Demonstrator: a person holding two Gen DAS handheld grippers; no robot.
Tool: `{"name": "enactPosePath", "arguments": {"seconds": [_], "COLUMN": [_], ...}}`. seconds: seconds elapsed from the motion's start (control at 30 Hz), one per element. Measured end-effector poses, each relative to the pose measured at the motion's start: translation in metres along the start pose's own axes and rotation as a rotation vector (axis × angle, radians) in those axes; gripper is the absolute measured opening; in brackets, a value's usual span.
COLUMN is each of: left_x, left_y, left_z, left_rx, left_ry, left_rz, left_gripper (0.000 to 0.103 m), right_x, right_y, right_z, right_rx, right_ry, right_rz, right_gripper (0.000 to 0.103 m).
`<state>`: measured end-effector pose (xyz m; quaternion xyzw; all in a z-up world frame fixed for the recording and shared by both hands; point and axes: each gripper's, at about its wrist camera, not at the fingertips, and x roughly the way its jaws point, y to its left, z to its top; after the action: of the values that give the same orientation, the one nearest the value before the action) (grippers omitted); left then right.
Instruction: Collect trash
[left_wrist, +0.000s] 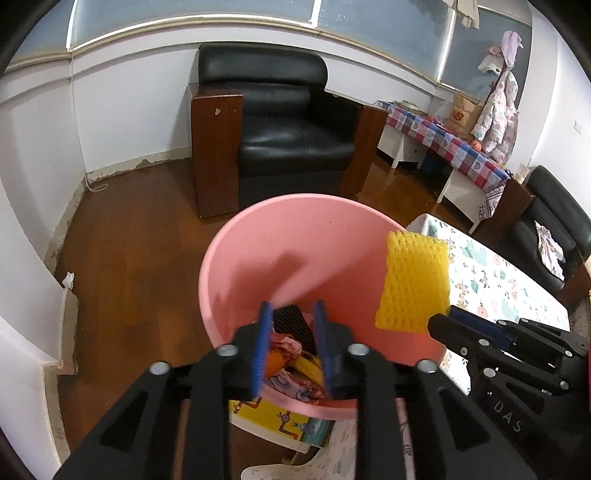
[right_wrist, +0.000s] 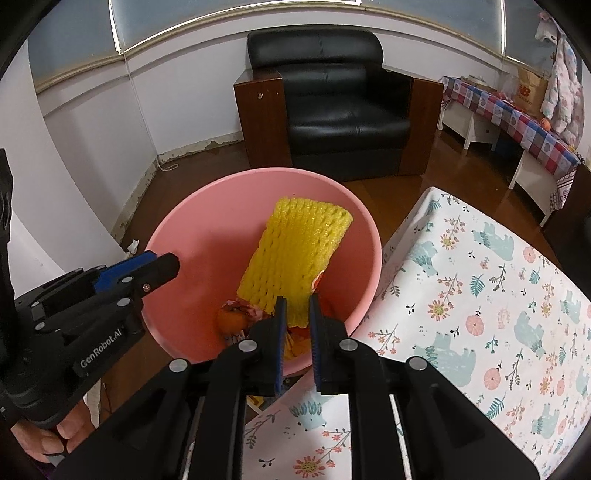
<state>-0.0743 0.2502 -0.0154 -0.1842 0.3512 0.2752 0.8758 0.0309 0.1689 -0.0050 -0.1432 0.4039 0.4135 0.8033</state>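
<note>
A black leather armchair with brown wooden sides stands against the white wall; a checked-cloth side table stands right of it, bearing a brown paper bag.

Just ahead of the black right gripper, with its blue pads, is a yellow foam net with a mesh pattern. Beneath it sits a pink bin holding orange and pink scraps. To the gripper's right the tablecloth is white with teal bears and orange flowers. Beyond stands a black leather armchair with brown wooden sides.
</note>
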Motion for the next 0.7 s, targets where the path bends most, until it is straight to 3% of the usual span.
{"name": "enactPosePath", "arguments": {"seconds": [0.2, 0.7], "left_x": [-0.007, -0.037], "left_y": [0.002, -0.014], "left_z": [0.002, 0.005], "left_rx": [-0.001, 0.033], "left_ry": [-0.016, -0.074], "left_rz": [0.005, -0.013], "left_gripper": [0.032, 0.043], "right_x": [-0.006, -0.037], "right_y": [0.0, -0.013], "right_z": [0.0, -0.015], "right_rx": [-0.001, 0.049], "right_ry": [-0.023, -0.093], "right_rz": [0.019, 0.041], "right_gripper": [0.029, 0.032]}}
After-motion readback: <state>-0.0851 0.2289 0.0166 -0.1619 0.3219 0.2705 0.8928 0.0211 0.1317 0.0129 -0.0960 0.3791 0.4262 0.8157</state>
